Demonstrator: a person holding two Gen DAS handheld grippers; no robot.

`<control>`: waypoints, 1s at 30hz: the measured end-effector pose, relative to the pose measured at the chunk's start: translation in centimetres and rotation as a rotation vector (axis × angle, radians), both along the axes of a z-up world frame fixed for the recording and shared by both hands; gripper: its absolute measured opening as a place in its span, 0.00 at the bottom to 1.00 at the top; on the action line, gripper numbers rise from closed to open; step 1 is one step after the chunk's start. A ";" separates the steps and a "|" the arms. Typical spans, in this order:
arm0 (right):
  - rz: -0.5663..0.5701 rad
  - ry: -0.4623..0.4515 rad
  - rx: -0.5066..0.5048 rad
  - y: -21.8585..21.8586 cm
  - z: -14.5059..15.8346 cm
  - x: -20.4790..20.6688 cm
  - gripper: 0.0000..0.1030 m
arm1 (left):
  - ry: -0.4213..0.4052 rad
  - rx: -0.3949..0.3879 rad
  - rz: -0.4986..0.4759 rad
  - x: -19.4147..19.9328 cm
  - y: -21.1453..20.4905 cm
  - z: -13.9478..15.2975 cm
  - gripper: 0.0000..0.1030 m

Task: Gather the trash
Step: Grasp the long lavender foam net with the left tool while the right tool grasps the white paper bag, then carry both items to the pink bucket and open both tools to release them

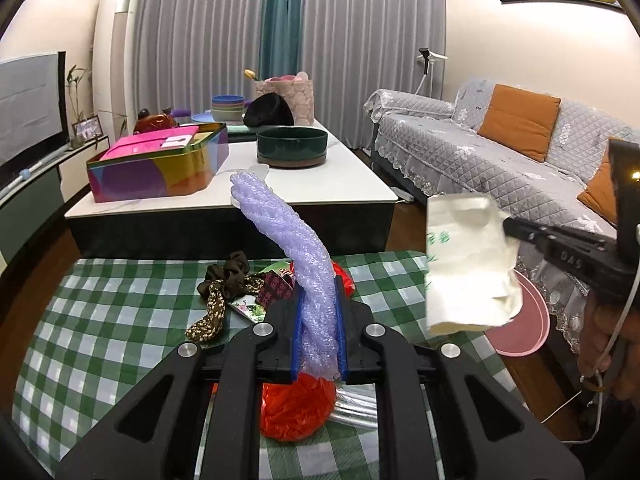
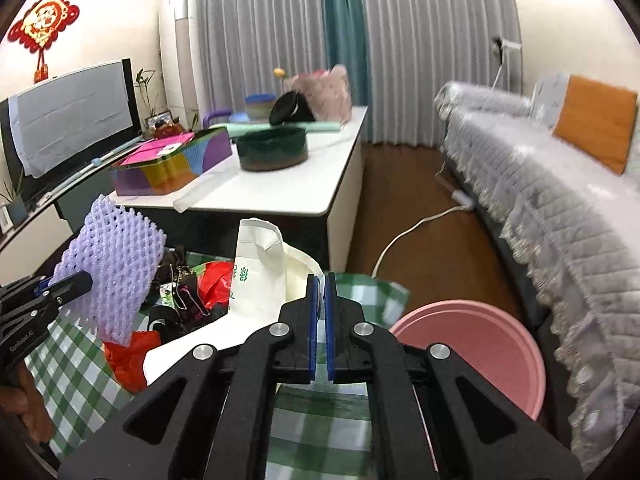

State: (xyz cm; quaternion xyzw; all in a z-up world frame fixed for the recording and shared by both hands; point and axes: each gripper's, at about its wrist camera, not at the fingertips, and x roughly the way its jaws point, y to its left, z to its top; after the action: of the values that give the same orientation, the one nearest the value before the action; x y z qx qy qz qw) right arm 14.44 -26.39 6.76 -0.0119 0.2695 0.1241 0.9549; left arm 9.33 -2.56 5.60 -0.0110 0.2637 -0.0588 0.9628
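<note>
My left gripper (image 1: pixel 319 292) is shut on a purple foam net (image 1: pixel 288 248) and holds it above the green checked table (image 1: pixel 100 312); the net also shows in the right wrist view (image 2: pixel 116 268). My right gripper (image 2: pixel 320 280) is shut on a white plastic bag (image 2: pixel 264 280) and holds it up in the air; the bag also shows in the left wrist view (image 1: pixel 468 264). A red plastic bag (image 1: pixel 296 408), a brown patterned scrunchie (image 1: pixel 224 284) and snack wrappers (image 1: pixel 272 284) lie on the table. A pink bin (image 2: pixel 476 356) stands on the floor right of the table.
A white coffee table (image 1: pixel 340 184) behind holds a colourful box (image 1: pixel 160 164), a dark green bowl (image 1: pixel 292 146) and other items. A grey covered sofa (image 1: pixel 500 160) with orange cushions is at right. A TV (image 2: pixel 68 120) is at left. A white cable (image 2: pixel 412 232) lies on the floor.
</note>
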 end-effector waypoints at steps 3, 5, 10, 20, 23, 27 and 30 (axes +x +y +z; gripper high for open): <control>-0.022 -0.036 -0.021 -0.8 0.9 -1.2 0.03 | -0.008 0.001 -0.001 -0.9 -0.2 0.2 0.12; -0.037 -0.056 -0.036 -1.4 1.4 -1.8 0.03 | -0.011 0.002 -0.001 -1.4 -0.3 0.2 0.12; -0.063 -0.095 -0.076 -2.3 2.1 -3.0 0.03 | -0.013 0.001 0.000 -2.1 -0.6 0.2 0.12; -0.156 -0.127 -0.130 -5.1 2.8 -3.9 0.04 | -0.003 -0.005 -0.028 -2.7 -2.3 0.0 0.12; -0.199 -0.146 -0.161 -6.3 3.3 -4.1 0.03 | -0.004 -0.006 -0.053 -2.6 -3.3 0.2 0.12; -0.258 -0.180 -0.220 -7.8 3.9 -4.4 0.03 | -0.014 -0.006 -0.096 -2.0 -4.9 0.9 0.12; -0.302 -0.192 -0.253 -9.0 4.1 -4.3 0.03 | -0.021 -0.014 -0.131 -1.0 -6.3 1.4 0.12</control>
State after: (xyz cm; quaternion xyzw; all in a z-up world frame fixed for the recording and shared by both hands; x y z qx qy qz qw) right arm 10.11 -35.42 10.87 -0.1029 0.1893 -0.0569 0.9748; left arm 8.35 -8.86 6.97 0.0000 0.2534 -0.1237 0.9594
